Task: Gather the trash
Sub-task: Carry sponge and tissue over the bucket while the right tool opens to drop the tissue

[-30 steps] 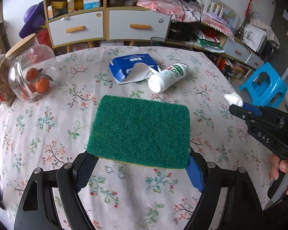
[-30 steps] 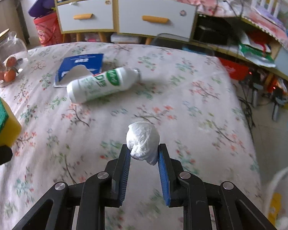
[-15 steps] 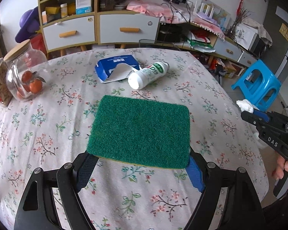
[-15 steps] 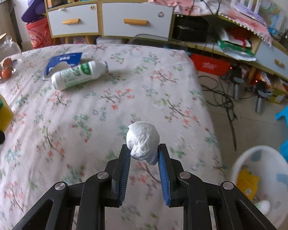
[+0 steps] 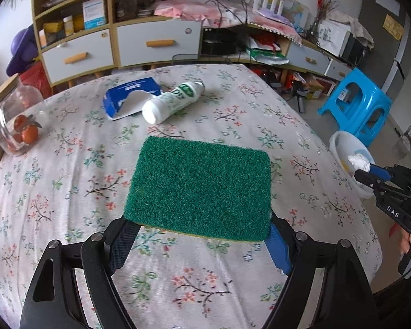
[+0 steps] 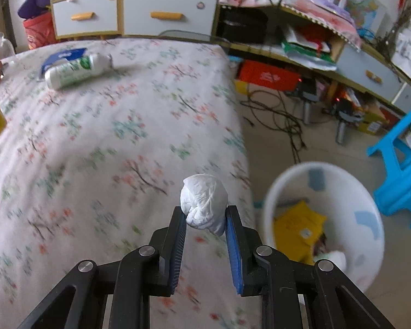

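Note:
My right gripper (image 6: pixel 205 219) is shut on a crumpled white paper ball (image 6: pixel 204 203) and holds it above the table's right edge, left of a white trash bin (image 6: pixel 370 200) on the floor. The bin holds yellow paper and other scraps. In the left wrist view the right gripper (image 5: pixel 368 168) with the ball (image 5: pixel 359 162) hangs in front of the bin (image 5: pixel 339 142). My left gripper (image 5: pixel 200 227) is shut on a green-topped yellow sponge (image 5: pixel 200 183) above the floral tablecloth (image 5: pixel 68 164).
A white bottle (image 5: pixel 172 101) lies on its side beside a blue tissue pack (image 5: pixel 128 96) at the far side of the table. A glass jar (image 5: pixel 16 120) with oranges stands at the left. A blue stool (image 5: pixel 356 104) and cables are on the floor to the right.
The right gripper has carried the paper ball rightward to the table's edge, and the trash bin has come into view. The left gripper has kept hold of the sponge and drawn back slightly.

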